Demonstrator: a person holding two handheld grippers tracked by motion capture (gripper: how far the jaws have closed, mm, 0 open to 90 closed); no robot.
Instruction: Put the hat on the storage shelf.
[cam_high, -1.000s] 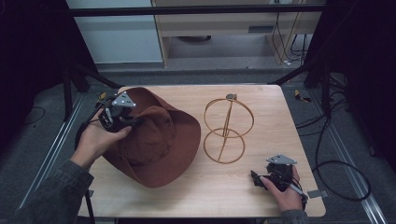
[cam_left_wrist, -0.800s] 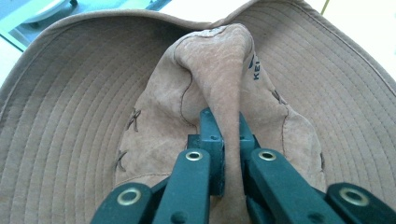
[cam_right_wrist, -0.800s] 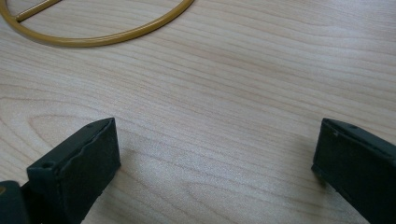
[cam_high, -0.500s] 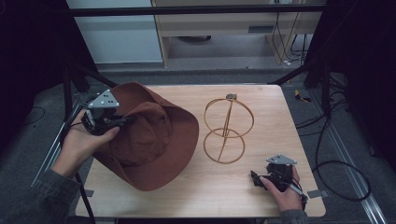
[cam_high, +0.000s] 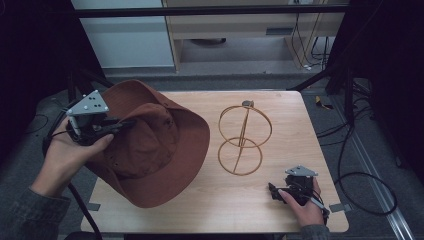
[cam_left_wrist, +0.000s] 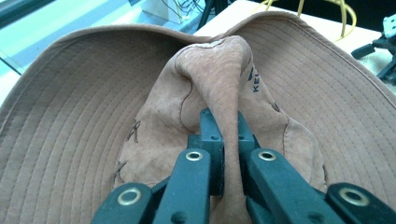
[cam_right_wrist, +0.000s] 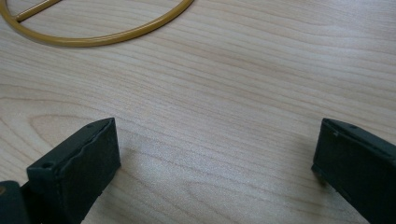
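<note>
A brown wide-brimmed hat (cam_high: 150, 145) is tilted up off the left part of the wooden table (cam_high: 280, 205). My left gripper (cam_high: 122, 123) is shut on a pinched fold of the hat's crown (cam_left_wrist: 224, 88), and the brim spreads around the jaws in the left gripper view. A gold wire hat stand (cam_high: 242, 140) with two rings stands at the table's middle; its base ring (cam_right_wrist: 93, 37) shows in the right gripper view. Low over bare wood near the front right corner, my right gripper (cam_high: 276, 191) is open with nothing between its jaws.
The table's left edge lies under the lifted hat. A cabinet and cables stand beyond the far edge. Black cables run along the floor at the right. Bare wood lies between the stand and the right gripper.
My left gripper has risen and drawn to the left with the hat, whose crown side has lifted off the table. The right gripper has stayed put.
</note>
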